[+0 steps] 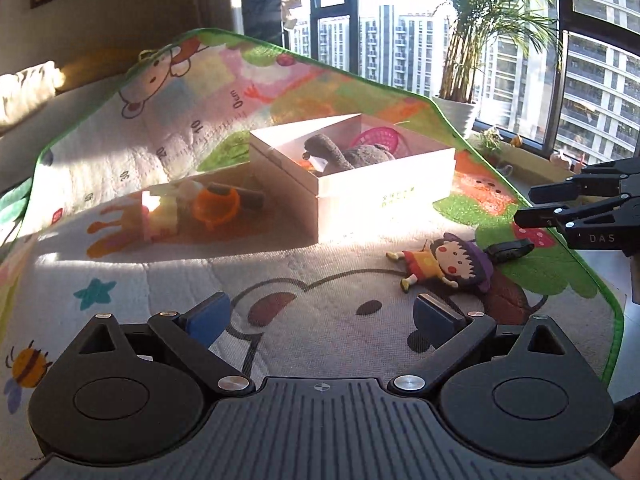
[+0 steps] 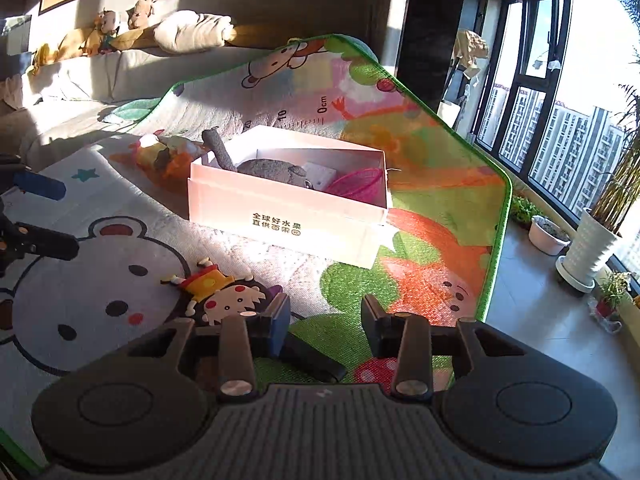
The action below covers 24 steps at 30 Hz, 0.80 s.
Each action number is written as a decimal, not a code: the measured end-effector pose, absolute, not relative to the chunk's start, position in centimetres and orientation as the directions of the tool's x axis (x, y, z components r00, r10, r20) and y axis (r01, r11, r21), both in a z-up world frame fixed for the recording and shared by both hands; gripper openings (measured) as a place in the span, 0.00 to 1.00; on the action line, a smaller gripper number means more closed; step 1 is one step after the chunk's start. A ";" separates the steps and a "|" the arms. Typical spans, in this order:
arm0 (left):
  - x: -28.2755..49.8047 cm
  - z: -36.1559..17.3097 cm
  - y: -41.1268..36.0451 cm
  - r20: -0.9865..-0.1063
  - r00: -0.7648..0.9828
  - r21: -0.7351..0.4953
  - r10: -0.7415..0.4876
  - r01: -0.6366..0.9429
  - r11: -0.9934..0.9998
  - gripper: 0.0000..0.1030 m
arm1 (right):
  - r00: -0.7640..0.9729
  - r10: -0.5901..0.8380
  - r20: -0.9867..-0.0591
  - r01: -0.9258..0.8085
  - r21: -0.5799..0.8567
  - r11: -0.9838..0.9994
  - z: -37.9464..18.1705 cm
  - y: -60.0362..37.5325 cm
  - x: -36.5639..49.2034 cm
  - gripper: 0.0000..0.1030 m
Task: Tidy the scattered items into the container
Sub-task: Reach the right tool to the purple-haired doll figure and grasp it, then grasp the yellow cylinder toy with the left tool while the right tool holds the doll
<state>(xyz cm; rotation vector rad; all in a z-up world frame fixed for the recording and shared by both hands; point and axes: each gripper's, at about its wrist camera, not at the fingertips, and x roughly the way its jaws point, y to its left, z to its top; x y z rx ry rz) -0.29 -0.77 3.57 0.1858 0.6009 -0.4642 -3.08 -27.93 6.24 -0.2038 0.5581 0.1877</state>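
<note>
A white cardboard box [image 1: 384, 196] [image 2: 280, 220] stands on the play mat and holds a grey plush toy [image 1: 340, 152] [image 2: 272, 170] and a pink mesh basket [image 1: 380, 138] [image 2: 356, 188]. A flat cartoon girl doll [image 1: 444, 264] [image 2: 224, 292] lies on the mat in front of the box, next to a small black object [image 1: 508, 249] [image 2: 312, 356]. Left of the box lie an orange cup [image 1: 216, 204] and a yellow-pink toy [image 1: 160, 216] [image 2: 160, 152]. My left gripper [image 1: 324, 316] is open and empty above the mat. My right gripper [image 2: 326, 320] is open, just above the black object and beside the doll's head.
The colourful play mat [image 1: 280, 288] [image 2: 440, 184] ends in a green border at the right, with tiled floor beyond. White plant pots [image 2: 592, 244] and small planters stand by the window. A sofa with cushions and plush toys [image 2: 120, 28] runs along the back.
</note>
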 end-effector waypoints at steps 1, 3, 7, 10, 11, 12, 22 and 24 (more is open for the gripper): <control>0.0 3.4 -0.8 -0.591 0.726 0.041 -0.352 0.463 0.886 0.98 | 0.826 0.166 -0.538 -0.266 -0.113 0.957 6.2 -27.6 -3.0 0.59; 1.0 3.2 -0.7 -0.596 0.735 0.053 -0.323 0.437 0.898 0.98 | 0.806 0.229 -0.546 -0.318 -0.073 0.945 5.8 -26.7 -2.5 0.69; 5.4 3.6 1.2 -0.529 0.823 0.086 -0.208 0.296 0.951 0.98 | 0.774 0.295 -0.561 -0.368 -0.018 0.930 4.5 -24.3 -1.8 0.69; 10.3 3.3 2.7 -0.501 0.861 0.113 -0.087 0.165 0.980 0.98 | 0.770 0.321 -0.552 -0.385 0.000 0.923 3.6 -22.9 -1.9 0.69; 12.0 3.1 3.1 -0.506 0.861 0.111 -0.049 0.121 0.986 0.98 | 0.771 0.325 -0.549 -0.385 0.005 0.923 3.3 -22.7 -2.0 0.69; 13.5 2.9 3.5 -0.515 0.857 0.104 -0.023 0.090 0.990 0.97 | 0.770 0.324 -0.549 -0.383 0.008 0.924 3.1 -22.5 -2.1 0.70; 19.4 0.4 3.1 -0.575 0.818 0.135 0.017 0.074 0.988 0.48 | 0.762 0.325 -0.560 -0.343 0.076 0.936 2.7 -23.5 -1.5 0.78; 18.7 0.6 3.1 -0.567 0.824 0.130 0.005 0.083 0.988 0.47 | 0.763 0.325 -0.558 -0.340 0.082 0.937 2.7 -23.7 -1.5 0.79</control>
